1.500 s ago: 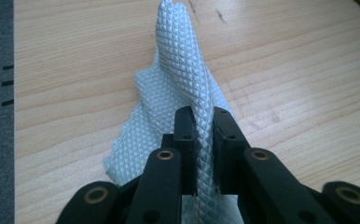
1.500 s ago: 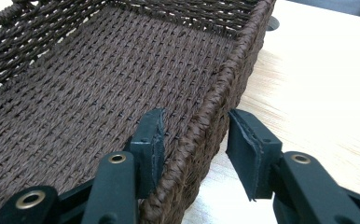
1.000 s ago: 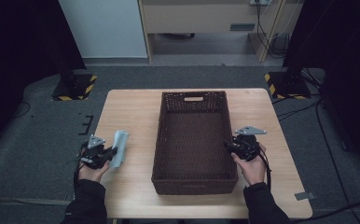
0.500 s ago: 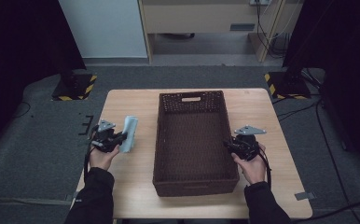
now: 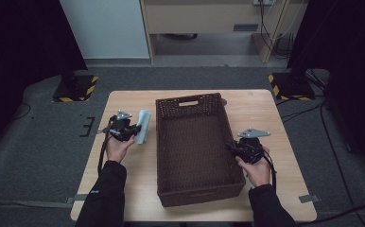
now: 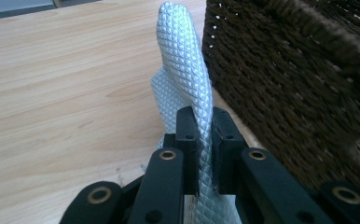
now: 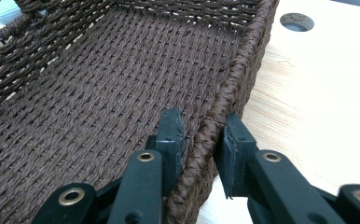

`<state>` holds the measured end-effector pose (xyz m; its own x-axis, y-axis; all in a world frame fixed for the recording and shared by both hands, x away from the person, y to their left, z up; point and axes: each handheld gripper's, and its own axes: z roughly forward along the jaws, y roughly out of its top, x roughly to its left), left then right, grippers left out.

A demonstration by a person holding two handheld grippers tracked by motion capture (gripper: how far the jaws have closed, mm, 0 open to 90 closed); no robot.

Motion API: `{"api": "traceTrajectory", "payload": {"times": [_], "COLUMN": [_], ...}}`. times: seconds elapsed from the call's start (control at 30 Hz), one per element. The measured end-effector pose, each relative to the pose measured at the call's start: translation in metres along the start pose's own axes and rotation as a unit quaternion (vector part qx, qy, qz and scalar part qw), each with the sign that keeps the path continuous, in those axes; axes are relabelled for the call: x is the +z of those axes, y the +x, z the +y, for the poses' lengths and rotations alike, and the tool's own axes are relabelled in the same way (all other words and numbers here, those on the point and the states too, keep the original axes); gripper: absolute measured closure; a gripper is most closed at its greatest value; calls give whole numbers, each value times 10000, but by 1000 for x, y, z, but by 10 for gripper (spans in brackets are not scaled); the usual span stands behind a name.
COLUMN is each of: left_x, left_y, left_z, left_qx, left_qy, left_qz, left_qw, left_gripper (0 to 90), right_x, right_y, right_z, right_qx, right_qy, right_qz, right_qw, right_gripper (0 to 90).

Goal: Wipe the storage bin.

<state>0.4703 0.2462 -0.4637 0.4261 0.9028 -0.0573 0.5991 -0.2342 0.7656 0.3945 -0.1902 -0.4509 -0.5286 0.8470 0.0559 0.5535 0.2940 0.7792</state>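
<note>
On the table (image 5: 124, 175), left jaws pinch cloth (image 6: 185, 88); right jaws, closing, seemingly grip basket rim (image 7: 225, 100).

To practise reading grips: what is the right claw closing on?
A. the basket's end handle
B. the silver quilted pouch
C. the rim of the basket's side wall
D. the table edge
C: in the right gripper view the right claw straddles the woven basket rim, one jaw inside, one outside.
</note>
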Motion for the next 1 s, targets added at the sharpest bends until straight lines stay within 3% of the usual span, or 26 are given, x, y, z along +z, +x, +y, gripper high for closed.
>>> {"api": "traceTrajectory", "payload": {"times": [0.27, 0.5, 0.6, 0.67, 0.8, 0.9, 1.0], "left_x": [27, 56, 58, 53, 30, 15, 7], "left_y": [-7, -17, -17, -16, -13, -14, -16], "left_z": [5, -11, -14, -11, 2, 15, 24], "left_qx": [49, 73, 34, -23, -49, 114, 242], "left_qy": [132, 564, 581, 449, -56, -340, -443], "left_qz": [-20, -102, -199, -300, -519, -552, -554], "left_qw": [9999, 9983, 9981, 9985, 9986, 9978, 9972], "left_gripper": [832, 834, 835, 836, 837, 837, 837], "right_x": [-1, -1, -1, -1, -1, -1, -1], "right_y": [3, 2, 2, 1, 1, 1, 1], "right_z": [0, -1, -1, -1, -1, -1, -1], "right_qx": [-56, -28, -22, -35, -44, -44, -46], "right_qy": [25, 20, 26, 23, 18, 12, 5], "right_qz": [36, 57, 65, 72, 96, 104, 98], "right_qw": [10000, 10000, 10000, 10000, 9999, 9999, 9999], "right_gripper": [727, 719, 714, 713, 711, 710, 710]}}
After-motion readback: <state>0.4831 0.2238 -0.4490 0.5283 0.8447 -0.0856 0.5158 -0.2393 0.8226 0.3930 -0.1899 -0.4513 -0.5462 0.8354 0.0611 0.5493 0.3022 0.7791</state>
